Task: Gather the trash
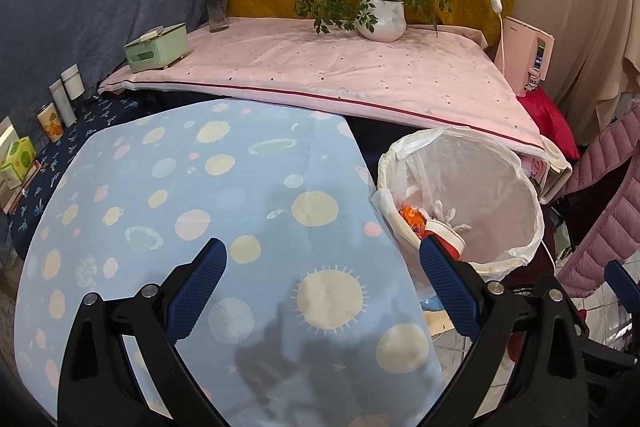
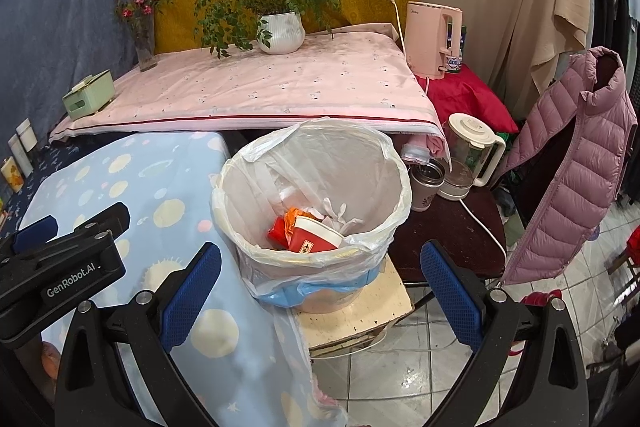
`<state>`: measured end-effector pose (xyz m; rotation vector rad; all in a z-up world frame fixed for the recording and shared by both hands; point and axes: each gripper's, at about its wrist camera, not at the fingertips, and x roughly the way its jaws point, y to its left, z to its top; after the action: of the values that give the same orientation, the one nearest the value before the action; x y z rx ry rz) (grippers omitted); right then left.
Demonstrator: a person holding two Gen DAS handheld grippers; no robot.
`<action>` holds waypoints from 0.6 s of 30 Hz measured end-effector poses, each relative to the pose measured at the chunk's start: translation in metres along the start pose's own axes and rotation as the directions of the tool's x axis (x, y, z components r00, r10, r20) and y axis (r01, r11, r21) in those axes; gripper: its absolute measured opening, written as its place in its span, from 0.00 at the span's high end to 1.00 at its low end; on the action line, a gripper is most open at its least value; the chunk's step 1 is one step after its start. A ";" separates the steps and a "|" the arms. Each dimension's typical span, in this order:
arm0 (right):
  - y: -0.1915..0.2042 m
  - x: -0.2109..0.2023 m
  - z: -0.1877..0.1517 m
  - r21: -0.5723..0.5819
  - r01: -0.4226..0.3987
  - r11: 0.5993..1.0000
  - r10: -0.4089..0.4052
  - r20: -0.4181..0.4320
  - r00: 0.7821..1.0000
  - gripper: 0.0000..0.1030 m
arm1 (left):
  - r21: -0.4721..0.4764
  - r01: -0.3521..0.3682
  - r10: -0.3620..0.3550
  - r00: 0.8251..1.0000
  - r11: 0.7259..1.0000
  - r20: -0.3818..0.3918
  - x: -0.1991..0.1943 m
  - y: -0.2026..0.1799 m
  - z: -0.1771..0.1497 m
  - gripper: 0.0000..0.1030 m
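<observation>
A trash bin [image 2: 256, 259] lined with a clear plastic bag stands on a small cream stool [image 2: 384, 303] beside the table. Inside it lie a red and white paper cup [image 2: 316, 237], an orange wrapper [image 2: 294, 217] and white crumpled paper [image 2: 336, 213]. The bin also shows in the left wrist view [image 1: 516, 187]. My left gripper [image 1: 322, 263] is open and empty above the blue dotted tablecloth [image 1: 200, 195]. My right gripper [image 2: 320, 263] is open and empty, hovering just in front of the bin. The left gripper's body [image 2: 60, 267] shows at the left of the right wrist view.
A pink-covered table [image 2: 260, 91] behind carries a potted plant [image 2: 280, 31], a flower vase [image 2: 144, 43] and a green tissue box [image 2: 88, 99]. A pink kettle [image 2: 432, 39], a blender jug [image 2: 468, 155], a steel cup [image 2: 426, 183] and a pink puffer vest [image 2: 568, 167] stand to the right.
</observation>
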<state>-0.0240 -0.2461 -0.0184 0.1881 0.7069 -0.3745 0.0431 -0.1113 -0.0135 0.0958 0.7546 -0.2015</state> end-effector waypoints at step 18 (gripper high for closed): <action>-0.003 0.001 0.000 -0.011 -0.001 1.000 0.001 -0.004 1.000 0.07 | 0.001 -0.003 0.003 1.000 1.000 0.003 -0.002 0.001 -0.001 0.10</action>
<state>-0.0247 -0.2488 -0.0195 0.1789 0.7123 -0.3696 0.0415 -0.1104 -0.0131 0.0977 0.7514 -0.1994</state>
